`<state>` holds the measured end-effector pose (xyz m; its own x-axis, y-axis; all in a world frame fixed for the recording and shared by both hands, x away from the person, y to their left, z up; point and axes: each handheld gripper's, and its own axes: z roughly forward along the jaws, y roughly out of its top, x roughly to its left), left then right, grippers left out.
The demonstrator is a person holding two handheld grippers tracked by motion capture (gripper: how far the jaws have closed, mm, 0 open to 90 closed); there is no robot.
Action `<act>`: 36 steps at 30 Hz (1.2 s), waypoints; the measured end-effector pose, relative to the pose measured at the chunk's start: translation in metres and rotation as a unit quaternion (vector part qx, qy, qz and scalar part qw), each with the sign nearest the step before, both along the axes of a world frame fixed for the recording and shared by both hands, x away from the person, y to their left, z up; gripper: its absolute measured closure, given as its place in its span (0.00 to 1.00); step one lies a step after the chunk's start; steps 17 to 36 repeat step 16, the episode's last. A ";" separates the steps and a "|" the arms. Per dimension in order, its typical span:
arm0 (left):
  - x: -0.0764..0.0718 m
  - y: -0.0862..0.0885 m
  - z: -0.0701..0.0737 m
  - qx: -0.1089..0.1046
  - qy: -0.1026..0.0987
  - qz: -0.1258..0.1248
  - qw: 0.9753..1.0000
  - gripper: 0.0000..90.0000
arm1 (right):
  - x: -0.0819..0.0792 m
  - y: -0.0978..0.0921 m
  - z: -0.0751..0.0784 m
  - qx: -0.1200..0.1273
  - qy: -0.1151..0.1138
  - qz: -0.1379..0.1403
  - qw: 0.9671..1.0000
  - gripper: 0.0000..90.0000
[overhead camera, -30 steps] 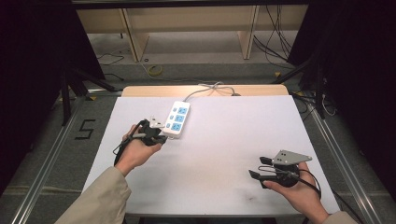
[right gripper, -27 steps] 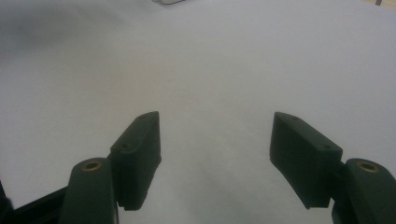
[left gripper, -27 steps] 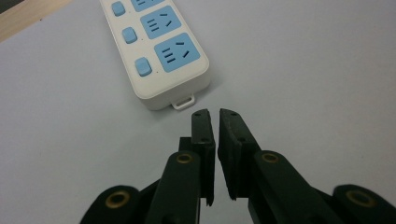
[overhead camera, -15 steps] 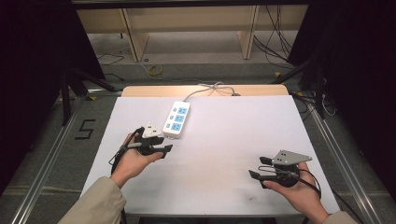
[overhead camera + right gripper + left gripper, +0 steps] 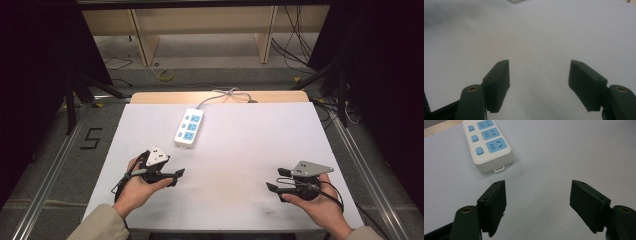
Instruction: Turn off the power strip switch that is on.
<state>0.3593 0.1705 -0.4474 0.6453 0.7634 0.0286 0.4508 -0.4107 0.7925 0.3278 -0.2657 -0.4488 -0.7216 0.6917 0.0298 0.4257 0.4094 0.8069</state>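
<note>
- Two grippers are held low over the white table (image 5: 240, 150), one at each side, with a power strip (image 5: 188, 129) lying flat between them toward the far edge.
- Nearest the power strip, on its near left, the left gripper (image 5: 176, 176) is held in a hand (image 5: 134, 186) with its jaws spread wide and nothing between them; the strip's near end is seen just ahead in the left gripper view (image 5: 487, 143).
- As a judgement, the power strip is taken to be a rigid, fairly light plastic body with smooth sides; it would best be gripped across its narrow width, clear of the switches.
- Well apart from the power strip, to its near right, the right gripper (image 5: 276, 180) is held level, its jaws likewise spread and empty.
</note>
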 end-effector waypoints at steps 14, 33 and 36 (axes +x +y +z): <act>-0.017 0.005 -0.006 0.010 0.003 -0.008 1.000 0.30 | 0.001 -0.003 0.003 0.003 -0.006 -0.003 1.000 0.37; -0.017 0.002 -0.006 0.006 0.007 -0.012 1.000 0.29 | 0.001 -0.004 0.003 0.006 -0.008 -0.005 1.000 0.37; -0.017 0.002 -0.006 0.006 0.007 -0.012 1.000 0.29 | 0.001 -0.004 0.003 0.006 -0.008 -0.005 1.000 0.37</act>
